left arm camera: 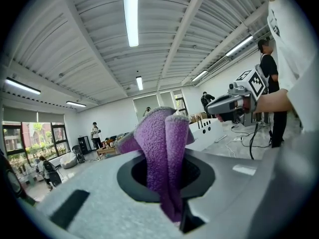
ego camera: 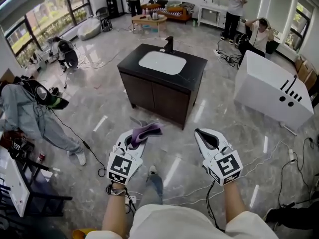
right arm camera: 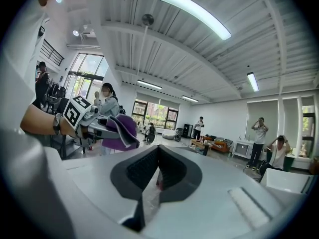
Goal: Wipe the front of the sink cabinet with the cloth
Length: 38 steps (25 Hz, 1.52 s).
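— Where's the cloth [ego camera: 148, 130]?
— Clamped in the left claw [ego camera: 141, 135], well apart from the sink cabinet [ego camera: 158, 97] front. It looks soft and light; the grip on its bunched fold should hold.
— And the right claw [ego camera: 201, 134]?
— Jaws together, empty.

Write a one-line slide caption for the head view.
Facing the sink cabinet: left gripper shut on the purple cloth, right gripper shut and empty, wiping not yet begun.

The sink cabinet [ego camera: 155, 96] stands at upper centre of the head view. Below it, the left gripper [ego camera: 133, 139], with the cloth [ego camera: 148, 130] between its jaws, sits lower left, and the right gripper [ego camera: 207, 136] lower right.
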Motion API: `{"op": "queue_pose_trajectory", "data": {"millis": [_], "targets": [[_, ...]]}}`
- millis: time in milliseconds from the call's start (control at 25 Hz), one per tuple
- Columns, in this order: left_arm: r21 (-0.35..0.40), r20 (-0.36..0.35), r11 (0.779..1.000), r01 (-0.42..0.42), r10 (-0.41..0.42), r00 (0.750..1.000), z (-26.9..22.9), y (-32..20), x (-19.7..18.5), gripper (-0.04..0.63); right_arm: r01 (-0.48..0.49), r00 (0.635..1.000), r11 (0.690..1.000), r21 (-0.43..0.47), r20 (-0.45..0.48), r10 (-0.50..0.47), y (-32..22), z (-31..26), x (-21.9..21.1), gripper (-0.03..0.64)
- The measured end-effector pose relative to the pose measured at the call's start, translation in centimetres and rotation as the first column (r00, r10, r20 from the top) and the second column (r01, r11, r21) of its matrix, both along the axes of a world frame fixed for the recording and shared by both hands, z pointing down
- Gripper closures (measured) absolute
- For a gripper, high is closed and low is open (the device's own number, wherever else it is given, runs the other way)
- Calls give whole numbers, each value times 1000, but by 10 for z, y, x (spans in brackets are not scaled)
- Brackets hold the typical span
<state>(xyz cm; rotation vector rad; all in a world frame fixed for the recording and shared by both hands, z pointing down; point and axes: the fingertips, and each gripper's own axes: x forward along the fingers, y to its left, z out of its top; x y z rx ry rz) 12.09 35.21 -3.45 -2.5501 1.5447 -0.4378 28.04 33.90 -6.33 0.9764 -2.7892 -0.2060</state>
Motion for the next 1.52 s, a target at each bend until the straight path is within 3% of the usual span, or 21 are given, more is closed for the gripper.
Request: {"op": "queue_pose_trajectory", "data": {"millis": [520,680,1040,1520], "targets": [[-6,-16,996,-84,84,996,-5,-192,-84,554,-126,992,992,22,24,126,-183,-11,-88,609],[-25,-22,995,-97,97,995,-2,-231,-101,554,-97,995,995,1,0,97,-216,-5,-110,609],[-61,-61,992,-110,106,992,9,-294,-129,554,-119,992,993,-15,38,120,-279,-7,-135,609],[-73,-94,990,-117,110,989,21,-372,-188,554,-155,988,988,12,-8,156,-354,0,-193,609]]}}
